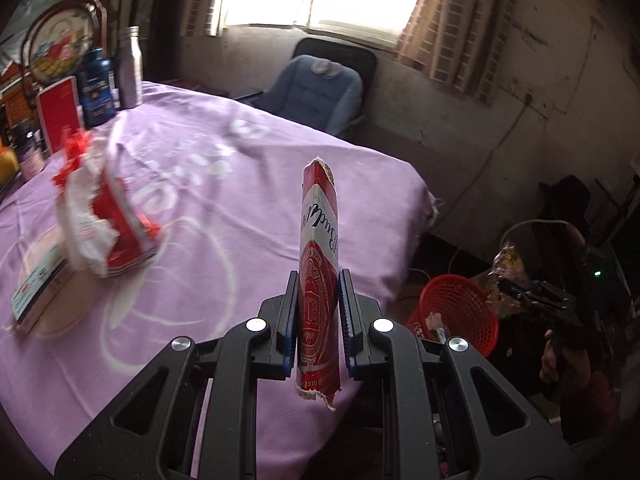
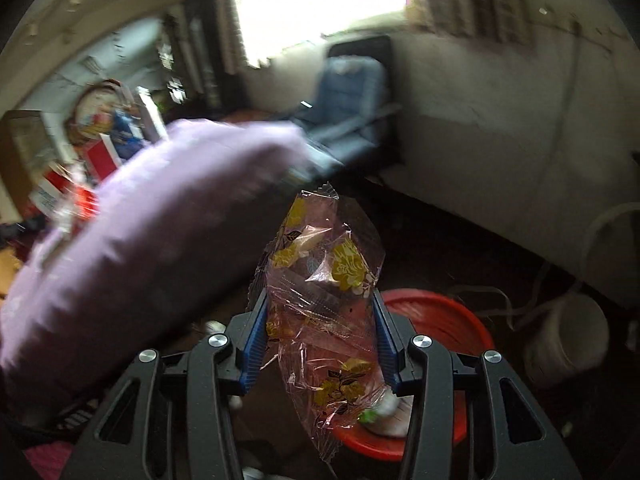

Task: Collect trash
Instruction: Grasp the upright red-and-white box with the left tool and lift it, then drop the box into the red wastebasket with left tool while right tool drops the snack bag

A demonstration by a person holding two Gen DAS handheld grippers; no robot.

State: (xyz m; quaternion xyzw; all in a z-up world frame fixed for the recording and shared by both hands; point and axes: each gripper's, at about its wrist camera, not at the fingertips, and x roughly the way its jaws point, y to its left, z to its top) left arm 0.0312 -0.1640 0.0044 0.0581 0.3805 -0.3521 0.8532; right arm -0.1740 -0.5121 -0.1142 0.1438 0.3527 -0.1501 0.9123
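Note:
My left gripper [image 1: 318, 280] is shut on a flat, torn red and white beer pack piece [image 1: 320, 232], held upright over the purple-clothed table [image 1: 224, 168] near its right edge. My right gripper [image 2: 320, 300] is shut on a clear pinkish wrapper [image 2: 324, 280] printed with yellow flowers, which sticks up between the blue pads. Just beyond and below it on the floor stands a red mesh basket [image 2: 440, 320] with some scraps inside. In the left wrist view, the right gripper [image 1: 532, 296] and its wrapper [image 1: 506, 276] hang beside the red basket [image 1: 452, 308].
A crumpled red and white bag [image 1: 104, 216] and a flat box [image 1: 40, 288] lie on the table's left part. Bottles [image 1: 96, 88] and a red box [image 1: 60, 112] stand at its far corner. A blue padded chair [image 1: 316, 88] sits under the window. A white bucket [image 2: 568, 336] stands right of the basket.

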